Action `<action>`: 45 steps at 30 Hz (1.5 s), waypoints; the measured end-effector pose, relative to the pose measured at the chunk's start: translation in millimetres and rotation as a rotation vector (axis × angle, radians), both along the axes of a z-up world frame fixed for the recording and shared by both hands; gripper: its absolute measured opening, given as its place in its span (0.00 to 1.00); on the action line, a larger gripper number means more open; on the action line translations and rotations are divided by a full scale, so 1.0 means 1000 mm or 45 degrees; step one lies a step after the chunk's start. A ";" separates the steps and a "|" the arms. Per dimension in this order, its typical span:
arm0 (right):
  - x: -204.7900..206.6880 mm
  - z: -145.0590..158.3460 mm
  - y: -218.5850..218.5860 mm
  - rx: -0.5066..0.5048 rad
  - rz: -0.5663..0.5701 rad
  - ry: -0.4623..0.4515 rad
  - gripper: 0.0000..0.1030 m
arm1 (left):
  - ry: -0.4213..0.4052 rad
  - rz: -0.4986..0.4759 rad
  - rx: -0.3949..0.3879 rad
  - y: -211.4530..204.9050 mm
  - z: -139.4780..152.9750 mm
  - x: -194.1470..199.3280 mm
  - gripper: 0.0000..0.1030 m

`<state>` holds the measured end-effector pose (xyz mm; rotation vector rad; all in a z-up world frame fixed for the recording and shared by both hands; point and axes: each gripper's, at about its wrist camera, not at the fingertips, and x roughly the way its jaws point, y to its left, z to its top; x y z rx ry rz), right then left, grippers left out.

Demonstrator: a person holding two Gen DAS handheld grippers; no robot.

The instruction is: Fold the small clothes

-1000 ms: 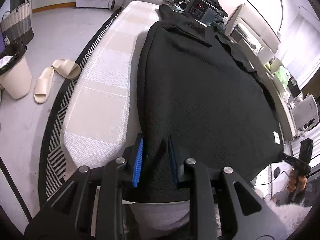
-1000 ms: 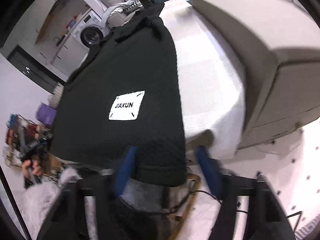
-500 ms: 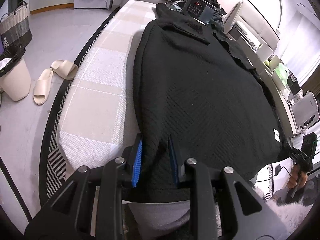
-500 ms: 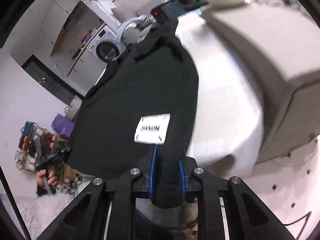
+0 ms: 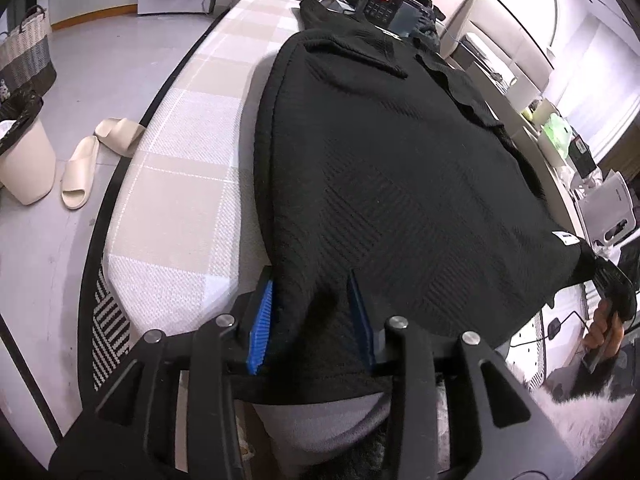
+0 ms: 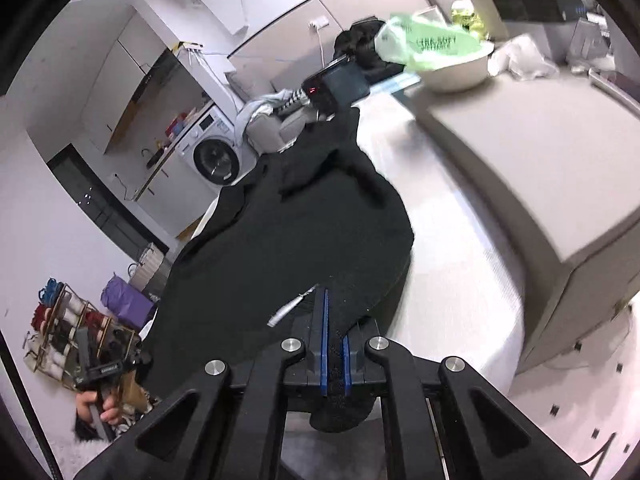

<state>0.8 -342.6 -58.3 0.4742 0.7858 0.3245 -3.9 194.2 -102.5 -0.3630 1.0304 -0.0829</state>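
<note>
here, line by line:
shirt (image 5: 400, 184): black knit, lies flat along the counter (image 5: 176, 200), hem toward the person, so both near corners can be taken for a fold.
left gripper (image 5: 312, 320): jaws around the near left hem corner; they have just been opening a little, cloth between them, blue pads seem to touch it only loosely.
right gripper (image 6: 334, 344): jaws have just been closing, now clenched on the right hem corner, which rises off the counter.
texture: woven diamond pattern, thick, soft, drapes heavily; white label (image 5: 565, 237) near the hem.
counter cover: pale checked cloth, padded, rounded end.
judgement: likely lifting the hem to fold it toward the collar.
</note>
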 end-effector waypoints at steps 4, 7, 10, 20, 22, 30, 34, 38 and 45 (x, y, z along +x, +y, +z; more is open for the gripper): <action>0.003 -0.009 0.005 0.004 0.034 0.036 0.05 | 0.003 0.001 -0.013 0.001 0.000 -0.002 0.30; 0.010 -0.011 0.012 -0.015 0.044 0.049 0.05 | 0.008 0.042 0.080 -0.001 -0.001 -0.003 0.08; 0.009 -0.013 0.014 0.013 0.039 0.043 0.05 | -0.051 0.035 0.023 0.000 0.004 -0.007 0.05; -0.006 -0.007 0.003 0.168 0.143 -0.083 0.05 | -0.307 -0.074 -0.097 -0.008 0.043 -0.021 0.04; -0.010 -0.005 0.003 0.164 0.179 -0.088 0.05 | -0.343 -0.106 -0.116 -0.011 0.048 -0.025 0.04; -0.029 0.002 -0.008 0.143 0.315 -0.088 0.05 | -0.553 -0.326 -0.273 -0.012 0.076 -0.048 0.04; -0.026 -0.002 -0.009 0.095 0.308 -0.061 0.05 | -0.519 -0.315 -0.213 -0.005 0.077 -0.045 0.05; -0.019 -0.014 -0.004 0.073 0.308 0.007 0.05 | -0.334 -0.194 -0.127 0.009 0.054 -0.031 0.09; -0.013 -0.025 -0.005 0.078 0.302 0.080 0.07 | -0.129 -0.083 0.004 0.020 0.024 -0.021 0.46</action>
